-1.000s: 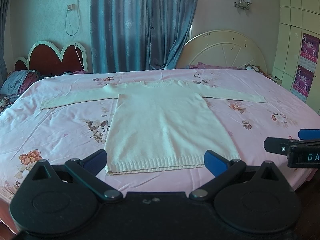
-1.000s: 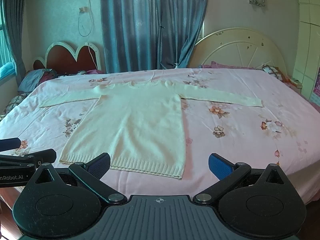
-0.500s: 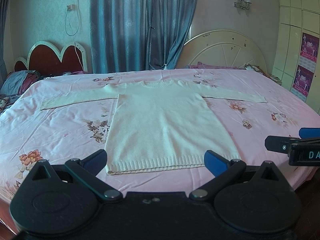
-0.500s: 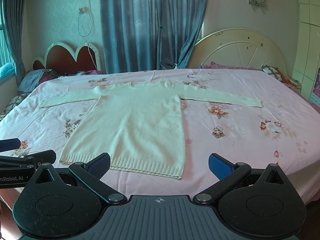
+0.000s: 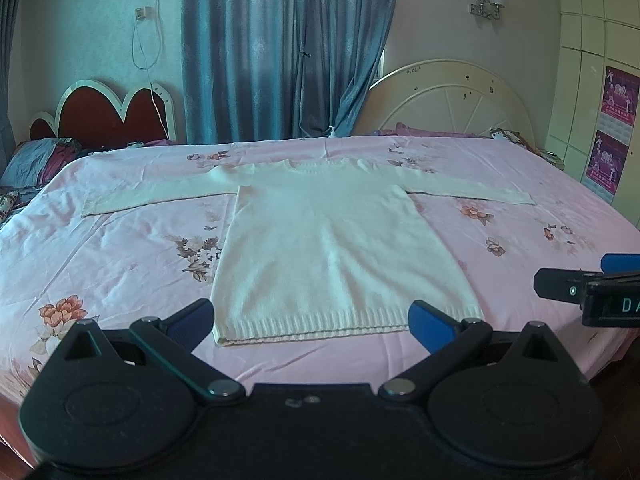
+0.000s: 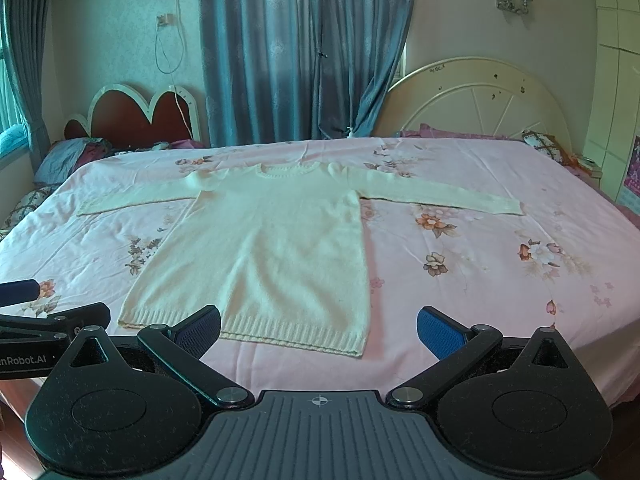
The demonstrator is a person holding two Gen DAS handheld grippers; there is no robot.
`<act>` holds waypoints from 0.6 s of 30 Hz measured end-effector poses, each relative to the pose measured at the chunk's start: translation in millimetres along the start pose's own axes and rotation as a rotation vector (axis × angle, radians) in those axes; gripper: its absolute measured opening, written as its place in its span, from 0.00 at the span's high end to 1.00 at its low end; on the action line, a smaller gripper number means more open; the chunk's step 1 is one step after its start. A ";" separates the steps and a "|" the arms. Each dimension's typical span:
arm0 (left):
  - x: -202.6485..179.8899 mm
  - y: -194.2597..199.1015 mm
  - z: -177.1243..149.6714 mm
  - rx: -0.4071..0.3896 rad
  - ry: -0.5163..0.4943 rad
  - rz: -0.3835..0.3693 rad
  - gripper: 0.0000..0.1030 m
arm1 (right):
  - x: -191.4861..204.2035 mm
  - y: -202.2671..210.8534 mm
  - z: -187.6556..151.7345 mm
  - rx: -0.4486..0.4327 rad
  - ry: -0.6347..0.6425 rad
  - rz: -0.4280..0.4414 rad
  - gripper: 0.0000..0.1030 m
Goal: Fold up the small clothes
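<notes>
A cream knitted sweater (image 5: 332, 240) (image 6: 276, 248) lies flat on the pink floral bed, neck toward the far side, both sleeves spread out sideways, ribbed hem nearest me. My left gripper (image 5: 312, 322) hovers open just before the hem, blue pads wide apart, nothing between them. My right gripper (image 6: 320, 330) is open too, over the hem's right corner, holding nothing. Each gripper shows at the edge of the other's view: the right gripper (image 5: 580, 280) and the left gripper (image 6: 44, 304).
The pink bed sheet (image 5: 120, 248) (image 6: 500, 272) spreads wide on both sides of the sweater. Two headboards (image 5: 444, 104) and blue curtains (image 5: 280, 48) stand behind. Pillows (image 5: 32, 160) lie at the far left. A wardrobe (image 5: 600, 80) lines the right wall.
</notes>
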State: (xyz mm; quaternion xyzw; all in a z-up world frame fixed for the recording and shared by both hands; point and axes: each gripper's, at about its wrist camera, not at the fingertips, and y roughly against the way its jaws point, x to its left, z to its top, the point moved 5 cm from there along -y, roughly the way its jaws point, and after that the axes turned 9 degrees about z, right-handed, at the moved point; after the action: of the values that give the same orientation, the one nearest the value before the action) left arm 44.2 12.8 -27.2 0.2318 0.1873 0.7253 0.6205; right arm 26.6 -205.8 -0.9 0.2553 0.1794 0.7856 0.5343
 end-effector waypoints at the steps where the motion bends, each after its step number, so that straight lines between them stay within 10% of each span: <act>1: 0.0 -0.2 -1.2 -0.001 0.000 0.000 0.00 | -0.4 0.1 0.1 0.001 0.000 0.000 0.00; 18: 0.9 -2.3 -7.9 -0.002 -0.001 0.003 0.00 | -0.1 -0.3 0.8 0.001 0.002 0.000 0.00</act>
State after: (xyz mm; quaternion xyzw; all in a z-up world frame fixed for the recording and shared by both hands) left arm 41.5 14.2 -34.9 0.2319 0.1857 0.7263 0.6199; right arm 27.3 -205.7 -0.4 0.2549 0.1802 0.7856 0.5342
